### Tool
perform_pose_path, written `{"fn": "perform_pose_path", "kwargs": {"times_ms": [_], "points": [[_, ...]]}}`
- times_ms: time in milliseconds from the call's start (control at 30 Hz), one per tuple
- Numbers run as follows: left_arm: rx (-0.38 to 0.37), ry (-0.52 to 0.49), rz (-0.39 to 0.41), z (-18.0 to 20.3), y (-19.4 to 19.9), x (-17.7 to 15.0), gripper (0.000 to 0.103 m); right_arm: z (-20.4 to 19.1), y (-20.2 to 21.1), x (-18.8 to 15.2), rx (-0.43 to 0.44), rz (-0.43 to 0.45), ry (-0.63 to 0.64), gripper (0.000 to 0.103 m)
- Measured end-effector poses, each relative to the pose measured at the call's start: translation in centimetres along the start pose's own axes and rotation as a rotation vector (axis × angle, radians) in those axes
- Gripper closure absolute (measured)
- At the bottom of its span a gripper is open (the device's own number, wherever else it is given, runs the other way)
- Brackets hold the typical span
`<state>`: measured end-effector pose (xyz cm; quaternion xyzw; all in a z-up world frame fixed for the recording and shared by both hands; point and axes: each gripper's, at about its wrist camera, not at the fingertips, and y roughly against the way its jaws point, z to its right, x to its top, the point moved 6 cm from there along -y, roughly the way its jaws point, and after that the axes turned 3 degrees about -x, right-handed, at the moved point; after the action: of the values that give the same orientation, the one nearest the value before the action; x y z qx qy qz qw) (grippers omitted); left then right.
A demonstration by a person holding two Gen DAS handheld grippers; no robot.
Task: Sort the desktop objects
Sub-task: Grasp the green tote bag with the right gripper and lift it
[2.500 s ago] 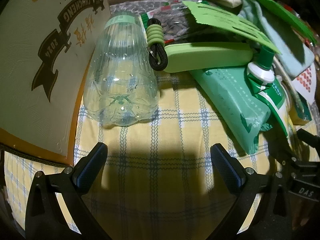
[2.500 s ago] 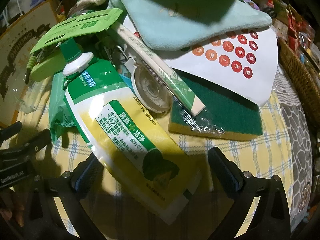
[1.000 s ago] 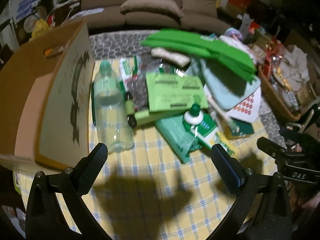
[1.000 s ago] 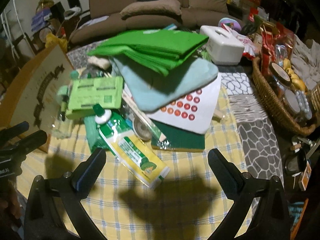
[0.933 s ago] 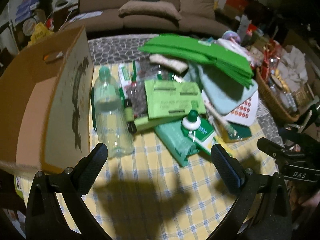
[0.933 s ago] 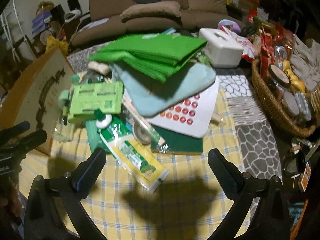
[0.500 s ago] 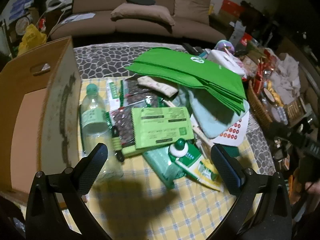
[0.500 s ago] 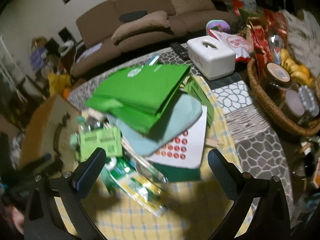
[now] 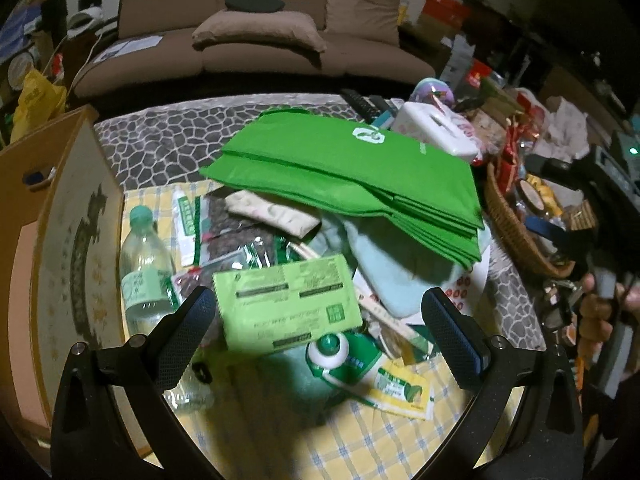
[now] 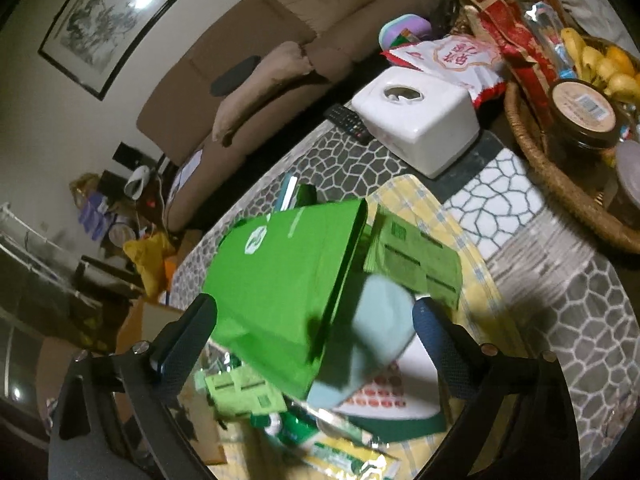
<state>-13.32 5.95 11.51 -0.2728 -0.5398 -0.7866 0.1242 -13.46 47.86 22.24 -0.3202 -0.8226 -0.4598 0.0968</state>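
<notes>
A pile of objects lies on a yellow checked cloth [image 9: 360, 444]. On top rests a folded green bag [image 9: 348, 172] [image 10: 284, 280] over a pale blue cloth [image 9: 392, 276] [image 10: 376, 340]. A clear bottle [image 9: 144, 272] lies at the left beside a light green packet [image 9: 286, 306] and a green-capped refill pouch [image 9: 360, 364]. My left gripper [image 9: 316, 328] hangs open above the pile, holding nothing. My right gripper [image 10: 316, 336] is open too, high over the green bag.
An open cardboard box [image 9: 52, 248] stands at the table's left edge. A white tissue box [image 10: 416, 120] and a wicker basket [image 10: 560, 184] with jars and fruit sit at the right. A brown sofa [image 9: 248, 40] is behind. A hand [image 9: 600, 312] grips the other tool at the right.
Both grippers have risen and pulled back from the pile, from close over the bottle and pouch to a high view. The right one has also tilted. Both remain open and empty.
</notes>
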Motion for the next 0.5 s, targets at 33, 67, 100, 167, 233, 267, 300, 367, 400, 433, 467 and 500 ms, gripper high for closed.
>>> {"fn": "perform_pose_path", "kwargs": {"times_ms": [33,67,100,167,233,267,300,367,400,433,467,500], "points": [[-0.001,-0.003,-0.001,0.1,-0.2,0.1,0.000,-0.1,-0.6,0.3,0.006,0.000,0.005,0.005],[-0.008,-0.008,-0.004,0.2,-0.4,0.1,0.000,-0.1,-0.9,0.3,0.010,0.000,0.009,0.005],[-0.014,-0.013,-0.008,0.2,-0.7,0.1,0.000,-0.2,-1.3,0.4,0.020,-0.001,0.010,0.006],[-0.024,-0.025,-0.018,0.4,-1.2,-0.1,0.000,-0.2,-2.4,0.5,0.041,-0.010,0.001,0.017],[-0.030,-0.034,-0.025,0.4,-1.6,-0.3,0.000,0.0,-3.6,0.5,0.058,-0.033,-0.025,0.022],[-0.033,-0.039,-0.030,0.4,-1.9,-0.5,0.000,0.2,-4.2,0.4,0.064,-0.043,-0.039,0.027],[-0.033,-0.043,-0.033,0.4,-2.0,-0.6,0.000,0.3,-4.6,0.4,0.075,-0.051,-0.053,0.030],[-0.032,-0.047,-0.038,0.2,-2.3,-0.9,0.000,0.8,-5.3,0.1,0.102,-0.066,-0.082,0.044],[-0.033,-0.047,-0.040,0.0,-2.4,-0.9,0.000,0.9,-5.4,0.0,0.113,-0.067,-0.091,0.047],[-0.033,-0.045,-0.042,-0.1,-2.5,-1.0,0.000,1.0,-5.5,-0.1,0.122,-0.067,-0.097,0.054],[-0.034,-0.040,-0.044,-0.3,-2.6,-1.1,0.000,1.1,-5.6,-0.2,0.132,-0.067,-0.101,0.061],[-0.036,-0.036,-0.046,-0.5,-2.7,-1.2,0.000,1.1,-5.6,-0.2,0.148,-0.062,-0.101,0.064]]}}
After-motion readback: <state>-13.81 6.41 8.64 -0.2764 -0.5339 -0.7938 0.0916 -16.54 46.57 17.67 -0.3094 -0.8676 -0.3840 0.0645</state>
